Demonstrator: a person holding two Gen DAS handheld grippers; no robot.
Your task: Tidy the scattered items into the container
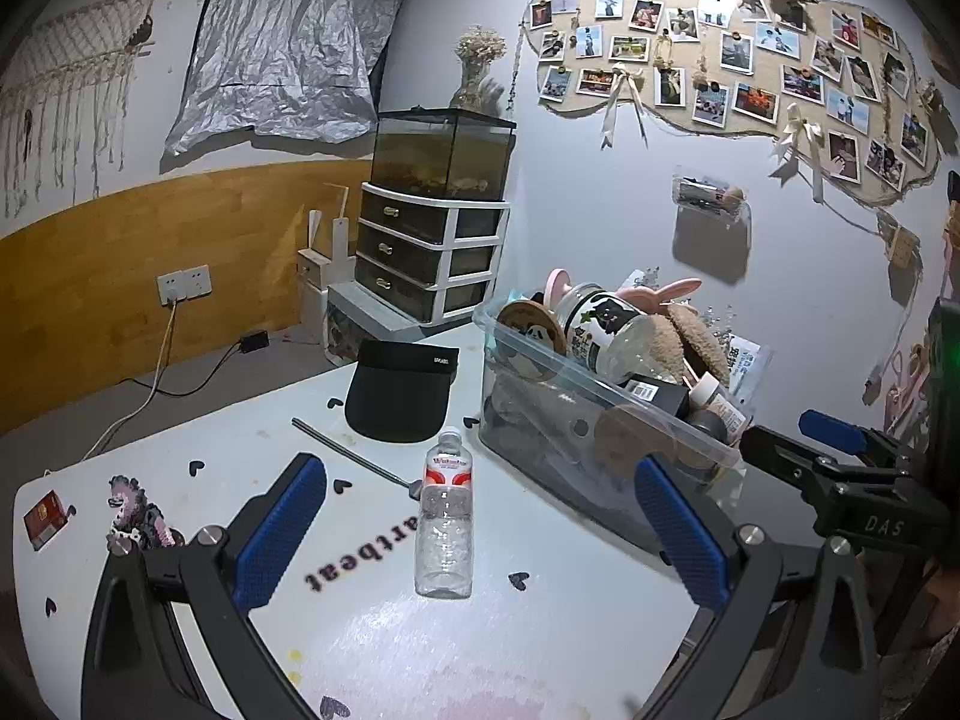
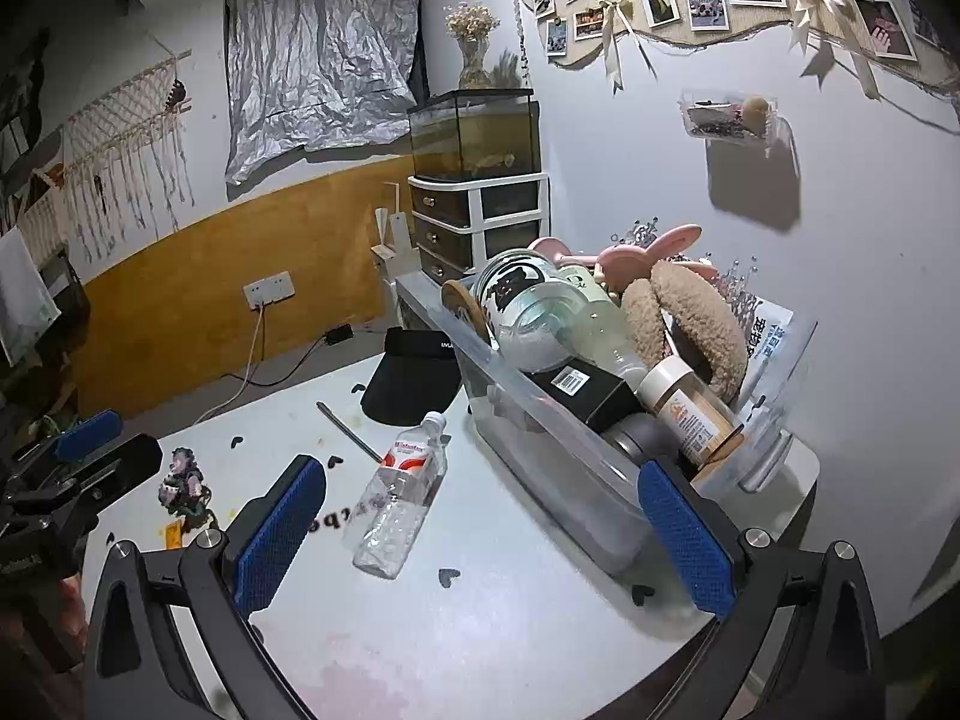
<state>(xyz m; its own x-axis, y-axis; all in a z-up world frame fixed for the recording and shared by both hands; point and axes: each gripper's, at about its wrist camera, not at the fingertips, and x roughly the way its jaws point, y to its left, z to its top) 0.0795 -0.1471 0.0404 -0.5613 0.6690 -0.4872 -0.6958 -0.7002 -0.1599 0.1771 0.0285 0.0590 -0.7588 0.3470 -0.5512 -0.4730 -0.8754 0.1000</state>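
Both claws spread wide and empty above the white counter (image 1: pixel 540 630): left claw (image 1: pixel 480 531) hovering just short of a clear, crinkled plastic water bottle with a red-and-white label (image 1: pixel 445 516), right claw (image 2: pixel 483 531) hanging beside the see-through plastic storage bin (image 2: pixel 540 420). Bottle lying flat on the counter, cap toward the bin, apart from it. Bin already heaped with jars, a black box and a fuzzy beige headband; still out on the counter: 1 black sun visor (image 1: pixel 399 393), 1 thin metal rod (image 1: pixel 354 453), 1 small pink-and-black figurine (image 1: pixel 138 516), 1 red box (image 1: pixel 43 517).
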